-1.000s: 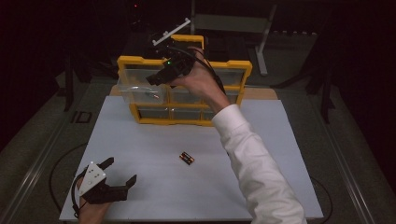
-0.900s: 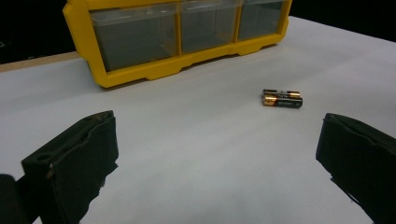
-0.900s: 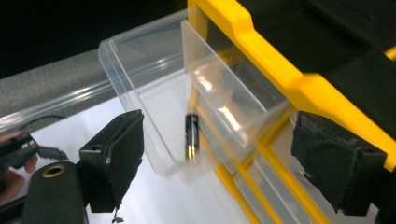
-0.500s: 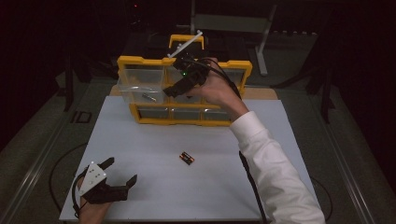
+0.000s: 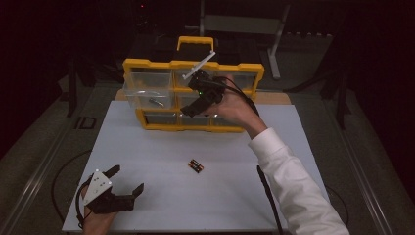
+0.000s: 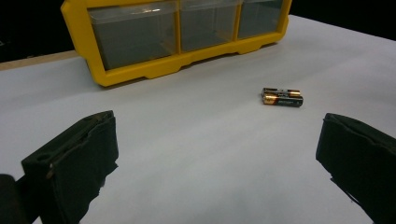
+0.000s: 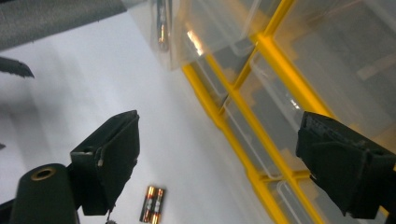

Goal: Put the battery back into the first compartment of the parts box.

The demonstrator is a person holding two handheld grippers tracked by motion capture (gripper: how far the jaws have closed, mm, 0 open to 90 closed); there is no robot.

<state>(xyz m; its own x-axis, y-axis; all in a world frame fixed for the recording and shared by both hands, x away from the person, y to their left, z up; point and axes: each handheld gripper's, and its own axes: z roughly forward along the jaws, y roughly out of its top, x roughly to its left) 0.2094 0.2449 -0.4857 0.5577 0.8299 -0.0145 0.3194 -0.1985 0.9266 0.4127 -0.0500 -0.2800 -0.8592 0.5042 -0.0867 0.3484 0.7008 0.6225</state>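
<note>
Two batteries (image 5: 196,166) lie side by side on the white table (image 5: 244,196); they are also in the left gripper view (image 6: 282,97) and the right gripper view (image 7: 153,204). A yellow organizer (image 5: 193,63) with clear drawers stands at the back. Its left drawer (image 5: 146,95) is pulled out, with one battery (image 5: 156,102) inside. My right gripper (image 5: 195,105) hovers in front of the organizer's middle, open and empty (image 7: 224,163). At the front left, my left gripper (image 5: 127,178) rests open and empty, facing the batteries (image 6: 215,172).
The organizer frame (image 7: 243,107) has several closed drawers, and the ones in the left gripper view (image 6: 135,32) look empty. A cable (image 5: 266,191) trails along the table under the right sleeve. Dark floor and metal stands surround the table.
My right gripper has moved right and down, from the pulled-out left drawer to the middle of the organizer's front. The left gripper and the batteries have stayed put.
</note>
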